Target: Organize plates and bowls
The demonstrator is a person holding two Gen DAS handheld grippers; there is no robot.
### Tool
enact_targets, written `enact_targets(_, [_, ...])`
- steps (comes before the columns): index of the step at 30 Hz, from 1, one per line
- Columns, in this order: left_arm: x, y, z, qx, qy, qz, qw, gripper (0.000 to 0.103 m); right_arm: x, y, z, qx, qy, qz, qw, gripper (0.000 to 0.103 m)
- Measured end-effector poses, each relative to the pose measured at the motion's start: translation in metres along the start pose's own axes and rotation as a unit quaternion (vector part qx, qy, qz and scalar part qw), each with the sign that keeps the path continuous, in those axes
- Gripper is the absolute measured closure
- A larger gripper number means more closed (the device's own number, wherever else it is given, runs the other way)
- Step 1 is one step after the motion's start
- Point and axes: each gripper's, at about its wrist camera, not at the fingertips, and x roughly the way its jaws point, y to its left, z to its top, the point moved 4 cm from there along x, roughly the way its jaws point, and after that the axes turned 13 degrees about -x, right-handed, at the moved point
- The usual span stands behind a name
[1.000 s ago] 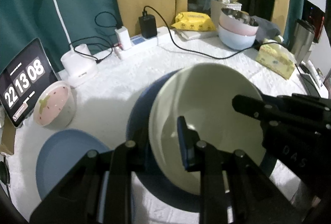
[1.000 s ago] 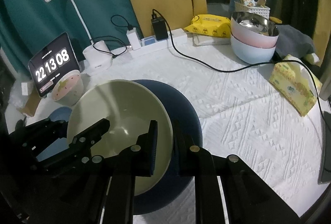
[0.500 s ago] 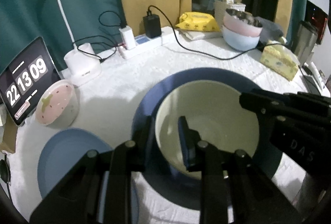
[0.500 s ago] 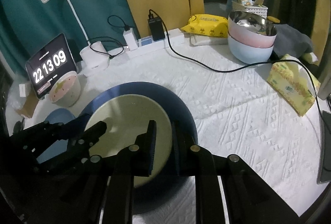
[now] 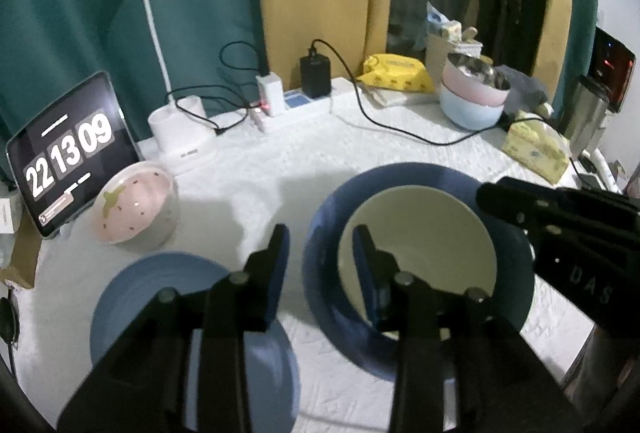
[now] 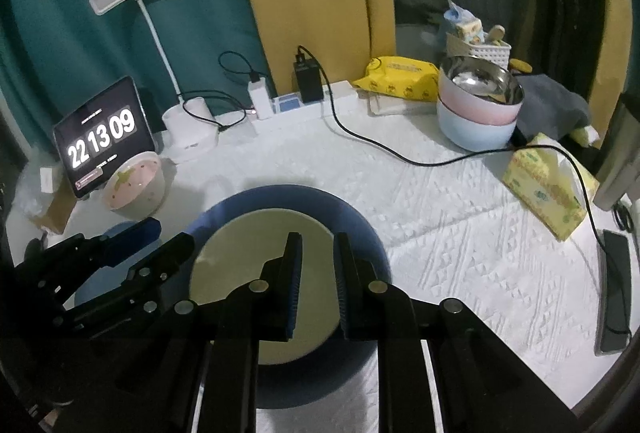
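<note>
- The cream bowl (image 5: 420, 245) sits nested inside the dark blue plate (image 5: 516, 257), lower centre-right of the left wrist view; in the right wrist view the same bowl (image 6: 248, 253) fills the lower centre, ringed by the plate (image 6: 360, 233).
- The left claw (image 5: 320, 265) has its jaws apart, and they have just been opening: one finger hangs over the bowl's near rim, the other outside over the white cloth, and neither pad presses on it.
- The right claw (image 6: 316, 273) stands with a narrow gap over the bowl's right side; nothing looks pinched between the jaws (the rim lies below them, as far as I can tell).
- The step in hand seems to be the release and retreat. Done well, both claws lift straight off, so that no finger hooks the rim and tips the bowl out of the plate.
- Outward from there, a light blue plate (image 5: 132, 297) lies at lower left, partly under the left claw, and a strawberry-patterned bowl (image 5: 134, 207) sits beyond it, beside the clock tablet (image 5: 68, 153).
- These two look like the next things to sort, so a clean retreat leaves the left claw close to them.
- At upper right, stacked bowls (image 6: 476, 109) already stand on the surface (image 6: 460, 233), crossed by a black cable (image 6: 380, 149) worth avoiding.
</note>
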Motion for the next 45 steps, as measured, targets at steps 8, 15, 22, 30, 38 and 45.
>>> enact_targets(8, [-0.012, 0.027, 0.007, -0.023, -0.015, -0.002, 0.9996, 0.058, 0.001, 0.022, 0.009, -0.015, 0.002, 0.001, 1.0, 0.086])
enact_targets(15, [-0.021, 0.053, 0.013, -0.041, -0.028, -0.002, 0.9988, 0.057, 0.003, 0.045, 0.018, -0.034, 0.003, 0.003, 0.999, 0.086])
enact_targets(22, [-0.028, 0.079, 0.018, -0.056, -0.039, 0.002, 0.9976, 0.057, 0.008, 0.067, 0.027, -0.049, 0.007, 0.002, 0.999, 0.086])
enact_targets(30, [-0.032, 0.104, 0.021, -0.067, -0.047, 0.004, 0.9967, 0.057, 0.016, 0.091, 0.036, -0.066, 0.01, 0.005, 0.998, 0.086])
enact_targets(38, [-0.031, 0.133, 0.023, -0.082, -0.048, 0.012, 0.9954, 0.057, 0.029, 0.113, 0.043, -0.075, 0.017, 0.012, 0.997, 0.086])
enact_targets(45, [-0.025, 0.16, 0.024, -0.095, -0.046, 0.024, 0.9941, 0.057, 0.044, 0.134, 0.051, -0.082, 0.022, 0.021, 0.996, 0.086])
